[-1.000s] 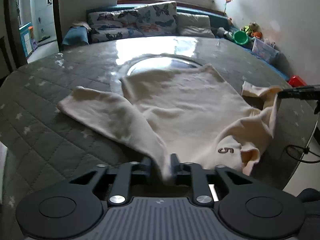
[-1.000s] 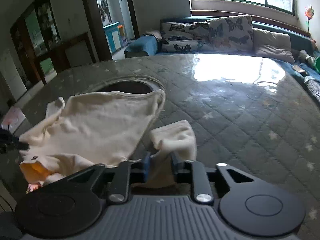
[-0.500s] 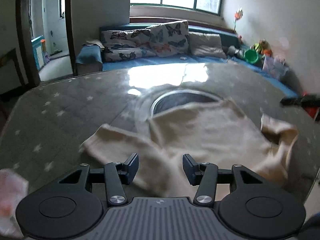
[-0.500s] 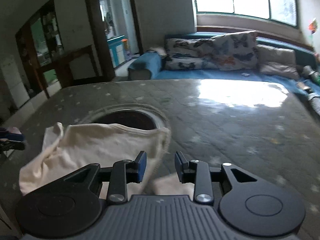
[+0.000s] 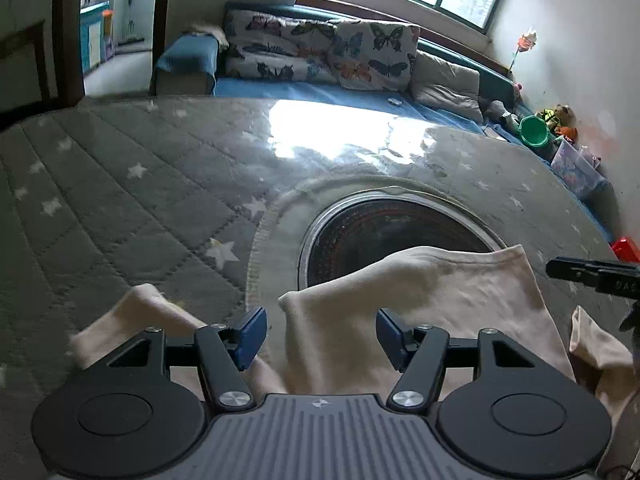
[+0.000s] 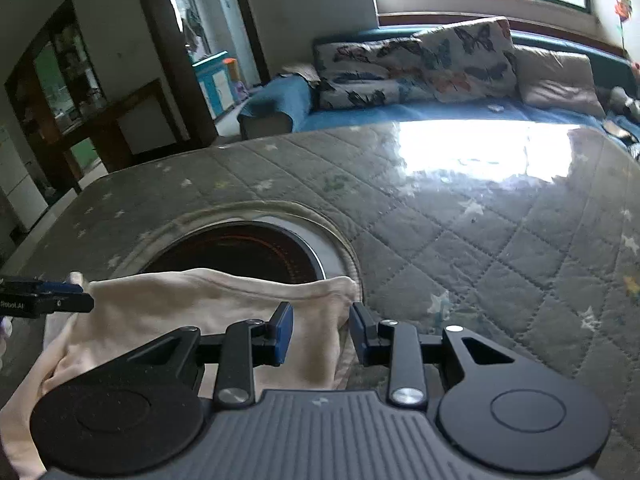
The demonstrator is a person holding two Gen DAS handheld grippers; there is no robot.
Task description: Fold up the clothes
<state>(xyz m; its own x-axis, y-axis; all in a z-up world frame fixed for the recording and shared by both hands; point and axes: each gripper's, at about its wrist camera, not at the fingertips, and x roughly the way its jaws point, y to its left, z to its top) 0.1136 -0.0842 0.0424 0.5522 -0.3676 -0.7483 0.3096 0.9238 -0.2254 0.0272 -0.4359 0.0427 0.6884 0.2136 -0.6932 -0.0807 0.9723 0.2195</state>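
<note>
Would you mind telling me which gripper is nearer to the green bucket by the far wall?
Right. The green bucket sits far off toward the right wall; the right gripper lies on that side of the garment, while the left gripper hovers open farther left.

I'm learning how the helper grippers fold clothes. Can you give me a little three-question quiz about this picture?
1. True or false: the left gripper has its jaws open.
2. What colour is the shirt on the table? A) cream B) red C) black
3. Fill in: the cushions on the sofa have ____ printed on them.

Key: 1 true; 2 A; 3 butterflies.
</note>
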